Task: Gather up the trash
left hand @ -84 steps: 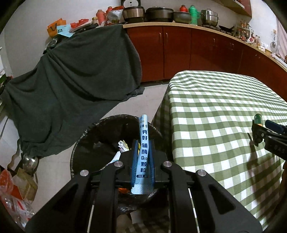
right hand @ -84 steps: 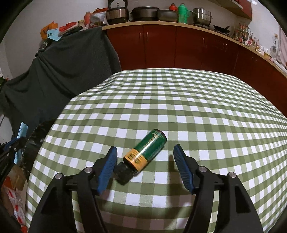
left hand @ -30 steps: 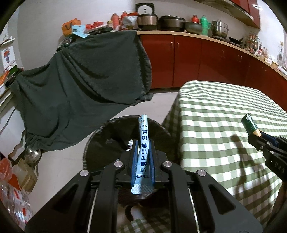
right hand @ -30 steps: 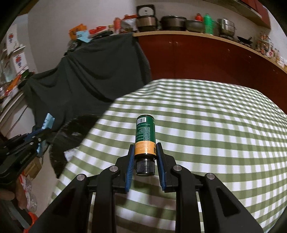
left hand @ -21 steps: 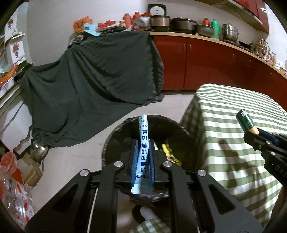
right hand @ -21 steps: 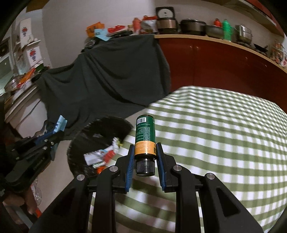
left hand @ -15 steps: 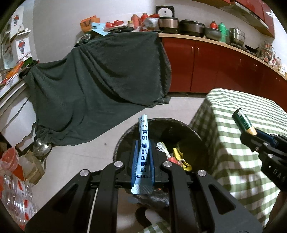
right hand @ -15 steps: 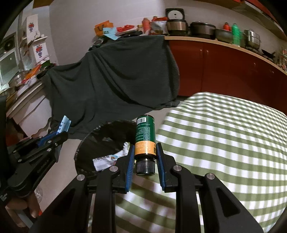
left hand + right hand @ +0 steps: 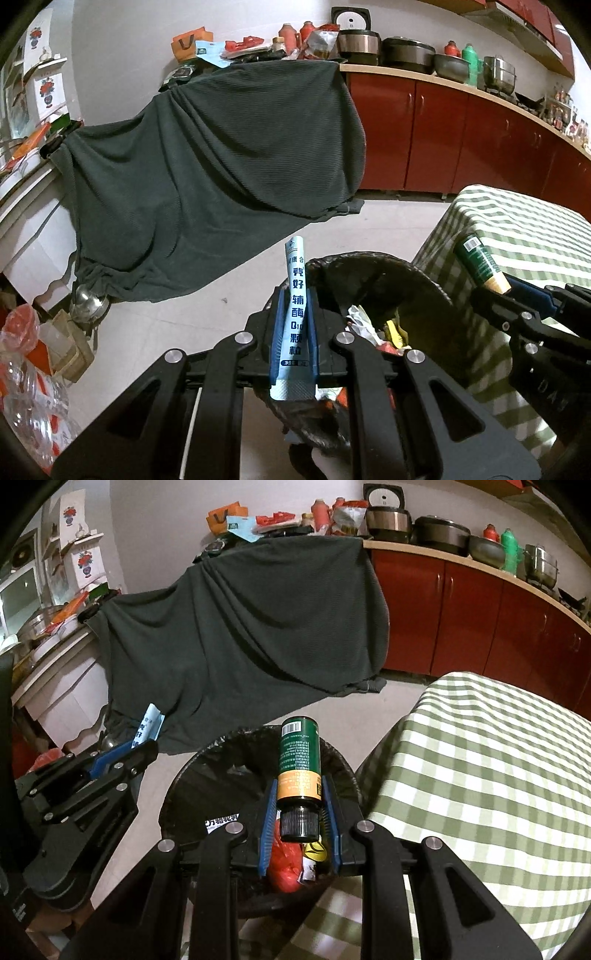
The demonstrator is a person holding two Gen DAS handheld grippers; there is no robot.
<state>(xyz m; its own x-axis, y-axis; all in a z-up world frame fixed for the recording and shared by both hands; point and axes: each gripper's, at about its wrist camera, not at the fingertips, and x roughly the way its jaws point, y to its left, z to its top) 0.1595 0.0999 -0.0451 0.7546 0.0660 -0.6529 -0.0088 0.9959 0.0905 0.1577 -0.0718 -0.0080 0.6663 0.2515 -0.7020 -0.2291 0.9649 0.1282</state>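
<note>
A light blue sachet (image 9: 295, 295) with dark print stands upright between the blue pads of my left gripper (image 9: 293, 314), which is shut on it, at the left rim of a black-lined trash bin (image 9: 417, 269). A green bottle (image 9: 298, 760) with an orange band and black cap is clamped in my right gripper (image 9: 299, 794), held over the bin (image 9: 192, 775). Wrappers lie inside the bin. In the right wrist view the left gripper (image 9: 122, 755) and sachet (image 9: 147, 725) hang left of the bin. The left wrist view shows the bottle (image 9: 478, 264) at right.
A table with a green checked cloth (image 9: 480, 760) stands right of the bin. A dark green sheet (image 9: 207, 177) drapes furniture behind it. Red cabinets (image 9: 461, 147) with pots line the back wall. Bags and clutter (image 9: 33, 354) sit on the floor at left.
Both grippers have swung left, off the checked table toward the bin. The bottle now hangs over the bin's opening; the sachet is at its left rim. Both grips are unchanged.
</note>
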